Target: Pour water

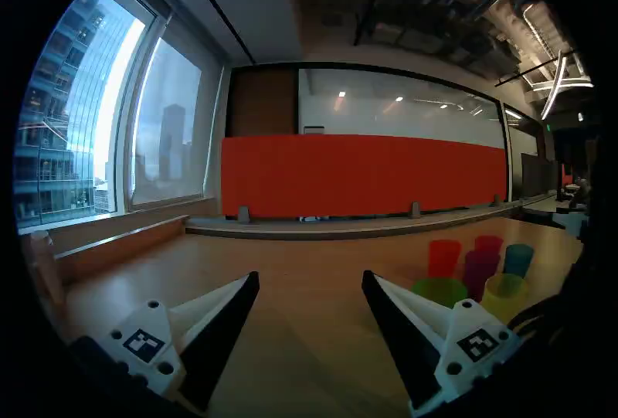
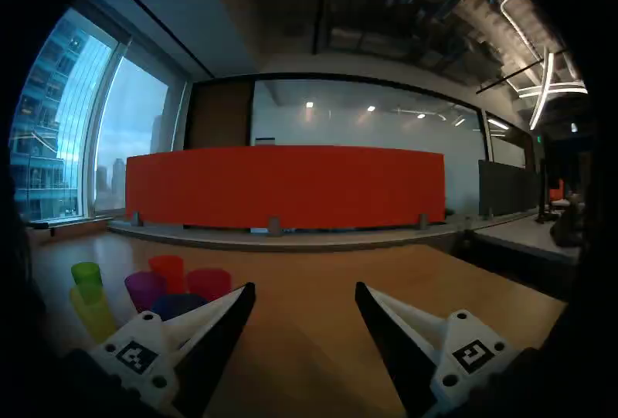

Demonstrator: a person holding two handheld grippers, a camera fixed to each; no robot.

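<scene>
The left gripper [image 1: 310,274] hangs over the wooden table [image 1: 309,356] with its two fingers wide apart and nothing between them. The coloured cups [image 1: 477,267] stand together on the table to the right of it, just past its right finger, and do not touch it. The right gripper [image 2: 304,285] is also wide open and holds nothing. In the right gripper view the cups [image 2: 166,275] stand to the left, and a dark blue cup [image 2: 176,306] is partly hidden behind the left finger. An orange partition [image 2: 286,186] stands at the far table edge.
</scene>
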